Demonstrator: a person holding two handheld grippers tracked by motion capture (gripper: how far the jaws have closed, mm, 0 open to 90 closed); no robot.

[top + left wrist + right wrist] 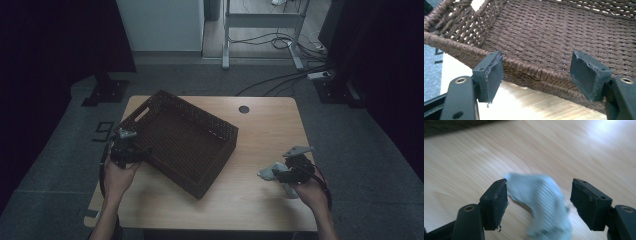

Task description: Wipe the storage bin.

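Soft and light, the pale blue cloth [541, 205] lies crumpled on the counter [260, 130] between the spread jaws of the right hand-held gripper [539, 202], not pinched yet. Best to grab its bunched middle. The left hand-held gripper [536, 75] gapes at the brown woven basket [180, 140] rim, holding nothing. Nothing blocks the way.

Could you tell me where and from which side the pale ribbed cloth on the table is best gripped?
Grip the pale ribbed cloth across its raised, bunched middle, coming from above. It lies crumpled on the wooden table, so the hump gives something to pinch, while its flat edges hug the wood. The right tongs already straddle it, jaws open.
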